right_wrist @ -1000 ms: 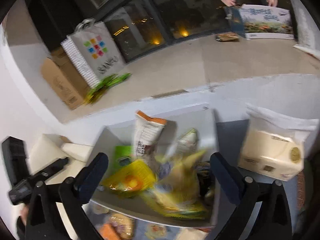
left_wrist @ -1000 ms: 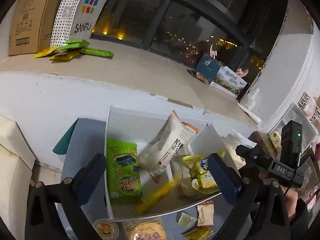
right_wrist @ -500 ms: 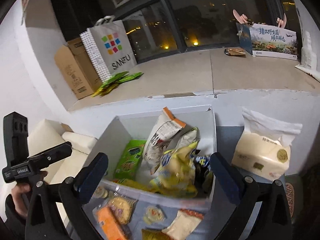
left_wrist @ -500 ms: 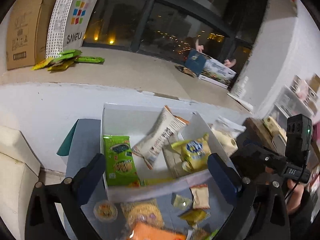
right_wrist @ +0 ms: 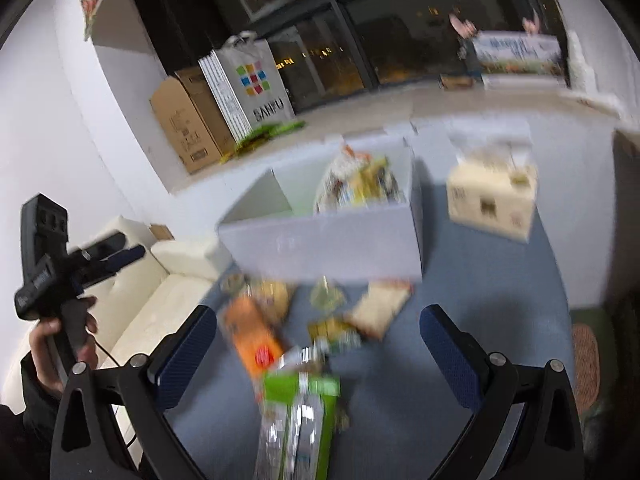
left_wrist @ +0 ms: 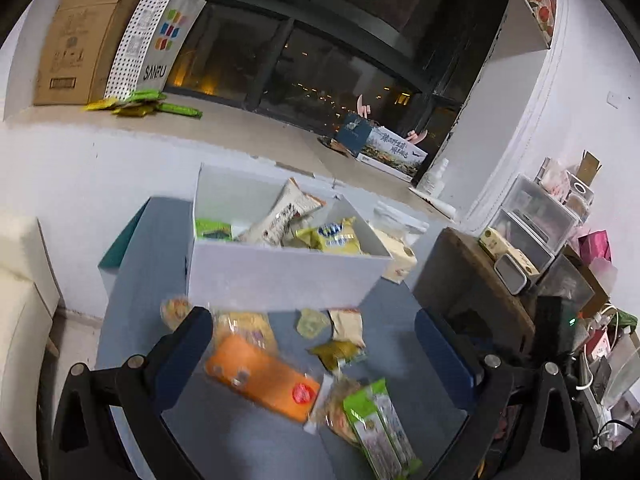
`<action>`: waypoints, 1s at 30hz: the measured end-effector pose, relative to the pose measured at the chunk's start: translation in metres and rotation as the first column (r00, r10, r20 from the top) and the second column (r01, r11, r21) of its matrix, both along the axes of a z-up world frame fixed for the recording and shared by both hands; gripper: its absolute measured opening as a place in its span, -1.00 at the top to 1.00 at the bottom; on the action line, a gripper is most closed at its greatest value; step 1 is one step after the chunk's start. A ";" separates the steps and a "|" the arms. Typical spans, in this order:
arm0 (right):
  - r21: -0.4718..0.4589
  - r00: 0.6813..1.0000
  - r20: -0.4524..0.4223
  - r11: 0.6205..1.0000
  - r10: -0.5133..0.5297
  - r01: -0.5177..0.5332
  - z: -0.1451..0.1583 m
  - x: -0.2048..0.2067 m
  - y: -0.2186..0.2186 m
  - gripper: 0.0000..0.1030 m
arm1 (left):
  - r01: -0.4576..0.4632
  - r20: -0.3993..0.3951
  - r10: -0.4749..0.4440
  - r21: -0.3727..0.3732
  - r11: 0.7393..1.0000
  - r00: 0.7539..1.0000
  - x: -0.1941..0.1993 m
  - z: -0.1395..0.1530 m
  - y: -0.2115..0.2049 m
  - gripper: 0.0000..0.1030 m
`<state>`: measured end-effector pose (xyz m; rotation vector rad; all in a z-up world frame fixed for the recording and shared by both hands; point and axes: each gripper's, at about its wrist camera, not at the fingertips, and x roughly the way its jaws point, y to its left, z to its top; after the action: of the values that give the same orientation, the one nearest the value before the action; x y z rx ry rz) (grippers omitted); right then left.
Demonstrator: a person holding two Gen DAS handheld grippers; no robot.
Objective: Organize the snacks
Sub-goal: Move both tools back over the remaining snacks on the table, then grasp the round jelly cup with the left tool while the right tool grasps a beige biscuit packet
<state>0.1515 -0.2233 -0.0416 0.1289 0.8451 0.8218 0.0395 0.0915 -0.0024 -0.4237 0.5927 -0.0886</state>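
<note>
A white box (left_wrist: 280, 272) (right_wrist: 328, 244) on the blue table holds several snack bags, among them a yellow bag (left_wrist: 336, 236) and a tall white bag (left_wrist: 284, 216). Loose snacks lie in front of the box: an orange pack (left_wrist: 264, 376) (right_wrist: 252, 340), a green-and-silver pack (left_wrist: 380, 424) (right_wrist: 304, 416), a beige pouch (left_wrist: 348, 320) (right_wrist: 380, 304) and small sweets. My left gripper (left_wrist: 314, 356) hangs open above them with nothing between its fingers. My right gripper (right_wrist: 318, 352) is open too, over the same loose snacks. The right view is blurred.
A tissue pack (right_wrist: 492, 196) stands right of the box. A cream sofa (right_wrist: 160, 280) lies left of the table. A dark wooden stand (left_wrist: 468, 280) and clear drawers (left_wrist: 532, 220) crowd the right. On the window ledge sit a cardboard box (left_wrist: 80, 36), a SANFU bag (left_wrist: 156, 40) and green packets.
Both grippers have pulled back from above the box toward the near side of the table; the loose snacks in front of the box now fill the lower view. Both stay open.
</note>
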 end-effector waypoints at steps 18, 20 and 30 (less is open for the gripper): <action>-0.258 0.989 -0.118 0.965 -0.089 0.056 -0.070 0.076 0.069 -1.00 | -0.020 -0.060 0.022 0.039 0.999 0.998 -0.020 -0.018 0.001 -1.00; -0.301 0.987 -0.119 0.951 -0.108 0.068 -0.081 0.089 0.081 -1.00 | -0.018 -0.065 0.020 0.040 0.999 0.998 -0.020 -0.019 0.002 -1.00; -0.460 0.985 -0.054 0.880 -0.161 0.118 -0.109 0.110 0.118 -0.68 | -0.029 -0.100 0.035 0.066 0.997 0.994 -0.018 -0.031 0.008 -1.00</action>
<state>0.2614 -0.1054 -0.1510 -0.1892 1.0824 0.4658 0.0214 0.0991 -0.0336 -0.3762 0.6865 -0.0175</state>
